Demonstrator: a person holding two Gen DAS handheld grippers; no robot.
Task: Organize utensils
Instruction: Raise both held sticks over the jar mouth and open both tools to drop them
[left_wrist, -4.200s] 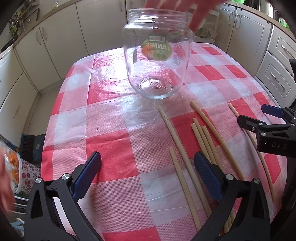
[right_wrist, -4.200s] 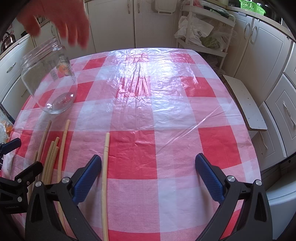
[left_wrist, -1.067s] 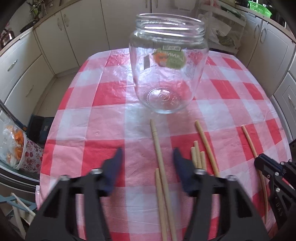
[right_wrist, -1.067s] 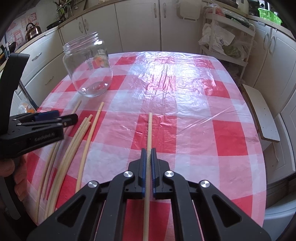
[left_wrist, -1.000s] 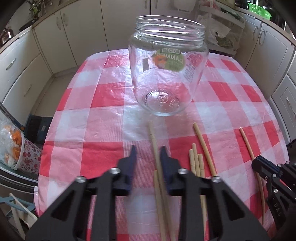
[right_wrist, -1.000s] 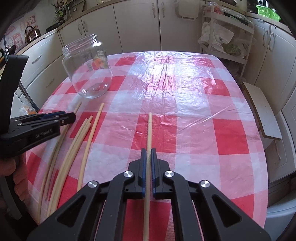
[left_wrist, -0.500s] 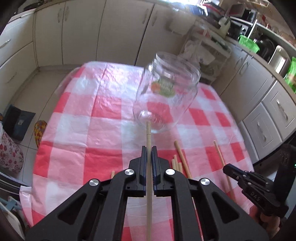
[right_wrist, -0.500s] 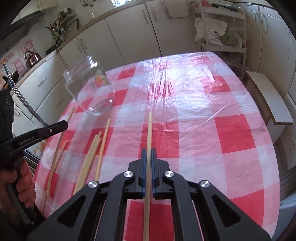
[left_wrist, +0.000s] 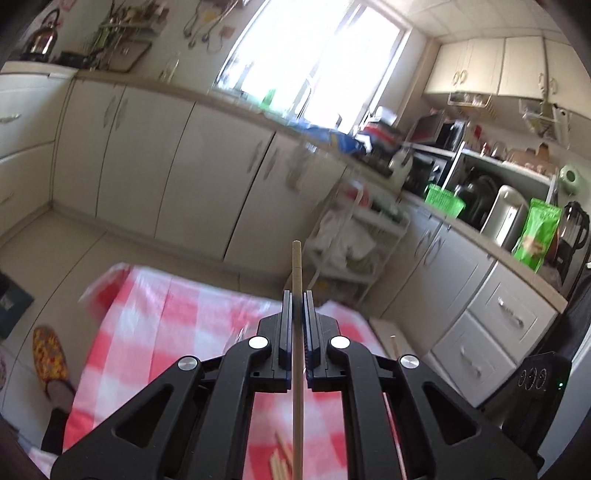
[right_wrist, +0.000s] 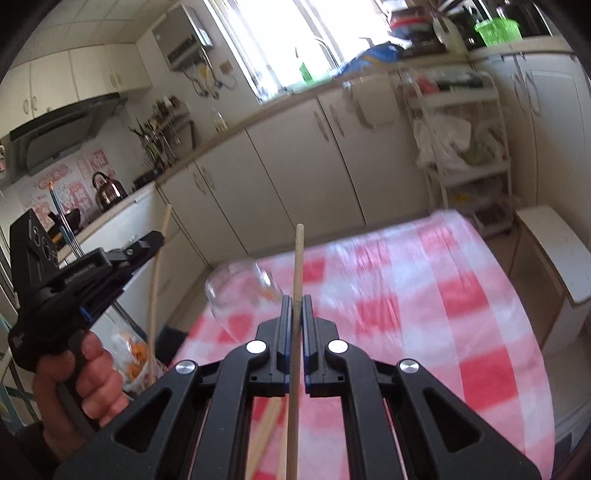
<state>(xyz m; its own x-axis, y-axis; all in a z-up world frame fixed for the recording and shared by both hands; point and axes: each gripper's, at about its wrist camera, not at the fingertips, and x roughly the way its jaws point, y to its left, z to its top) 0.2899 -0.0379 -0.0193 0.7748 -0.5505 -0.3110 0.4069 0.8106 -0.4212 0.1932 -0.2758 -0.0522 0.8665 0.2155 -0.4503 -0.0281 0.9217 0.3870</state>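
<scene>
Left claw (left_wrist: 296, 295) clamped on one chopstick (left_wrist: 296, 266); right claw (right_wrist: 294, 299) likewise, stick (right_wrist: 298, 254) jutting forward

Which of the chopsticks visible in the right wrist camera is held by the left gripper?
The curved chopstick at the far left, clamped in the left gripper above the hand. The central straight one sits in the right gripper.

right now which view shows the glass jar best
The right wrist view. The glass jar appears there, blurred but recognisable, on the checked tablecloth just left of the right gripper and its chopstick. The left wrist view points toward the cabinets and shows no jar.
</scene>
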